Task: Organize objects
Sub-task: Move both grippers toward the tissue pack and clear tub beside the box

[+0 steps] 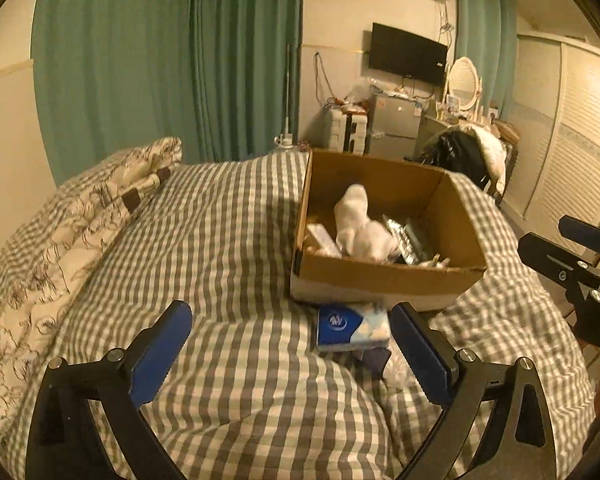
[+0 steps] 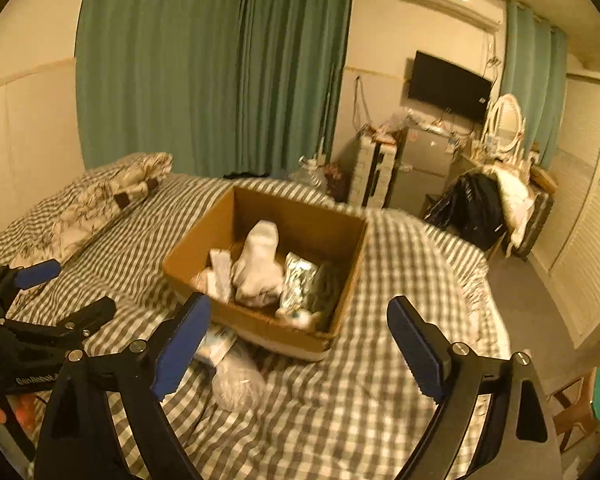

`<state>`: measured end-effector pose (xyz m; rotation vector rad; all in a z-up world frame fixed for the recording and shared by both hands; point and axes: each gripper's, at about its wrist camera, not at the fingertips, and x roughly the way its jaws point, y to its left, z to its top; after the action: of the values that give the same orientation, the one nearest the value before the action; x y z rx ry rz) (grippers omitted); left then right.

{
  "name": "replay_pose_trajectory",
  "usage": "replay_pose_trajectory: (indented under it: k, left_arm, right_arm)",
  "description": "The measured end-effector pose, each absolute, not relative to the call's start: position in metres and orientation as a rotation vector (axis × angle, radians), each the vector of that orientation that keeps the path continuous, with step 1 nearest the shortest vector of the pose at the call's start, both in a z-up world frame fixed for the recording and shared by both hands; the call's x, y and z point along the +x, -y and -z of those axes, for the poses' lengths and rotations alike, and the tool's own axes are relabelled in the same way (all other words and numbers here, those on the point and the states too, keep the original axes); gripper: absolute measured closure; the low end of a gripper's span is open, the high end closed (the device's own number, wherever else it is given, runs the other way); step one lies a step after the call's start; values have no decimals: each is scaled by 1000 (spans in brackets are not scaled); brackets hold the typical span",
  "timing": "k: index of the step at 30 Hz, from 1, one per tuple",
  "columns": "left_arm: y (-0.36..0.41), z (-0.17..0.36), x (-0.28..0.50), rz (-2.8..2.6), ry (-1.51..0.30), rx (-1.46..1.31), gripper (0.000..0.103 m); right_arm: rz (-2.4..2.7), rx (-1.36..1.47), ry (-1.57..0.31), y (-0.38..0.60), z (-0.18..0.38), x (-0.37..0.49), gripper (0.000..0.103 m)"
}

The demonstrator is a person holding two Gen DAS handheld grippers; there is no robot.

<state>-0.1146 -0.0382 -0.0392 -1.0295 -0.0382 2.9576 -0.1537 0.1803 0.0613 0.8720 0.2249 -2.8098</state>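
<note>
Two grippers, left point(image 1: 290, 336) and right point(image 2: 298, 330), hover over the bed point(image 1: 228, 216), fingers spread wide, holding nothing. Tissue pack point(image 1: 352, 326) lies on bed, just beside box point(image 1: 380, 280); sock point(image 2: 258, 268) inside box.

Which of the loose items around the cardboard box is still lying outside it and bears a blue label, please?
The tissue pack, lying on the checked bedspread just before the cardboard box; the white sock and the others sit inside it.
</note>
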Motion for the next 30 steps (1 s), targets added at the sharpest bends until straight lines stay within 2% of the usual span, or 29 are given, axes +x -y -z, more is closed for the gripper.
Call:
replay_pose_trajectory:
  k: [3,10,16,20,30]
  left_arm:
    - [36,53,-118,-2951,36,-1067,1]
    - [24,82,-125,-2926,-93,-1216,1]
    - [43,90,-130,-2909,-41,-1350,1]
    - [53,99,-130,-2915,-68,-1394,1]
    - [70,107,-131,-2864,77,-1434,1]
  right_arm:
    - [2780,885,-207,-177,-43,-158,13]
    - [2698,1031,-171,-169,6,-175,13]
    - [2651,1140,-175,-163,38,-182,13]
    - [2614,1220,-215,-156,56,-189,13]
    - [2440,1411,-267,-130,96,-214,13]
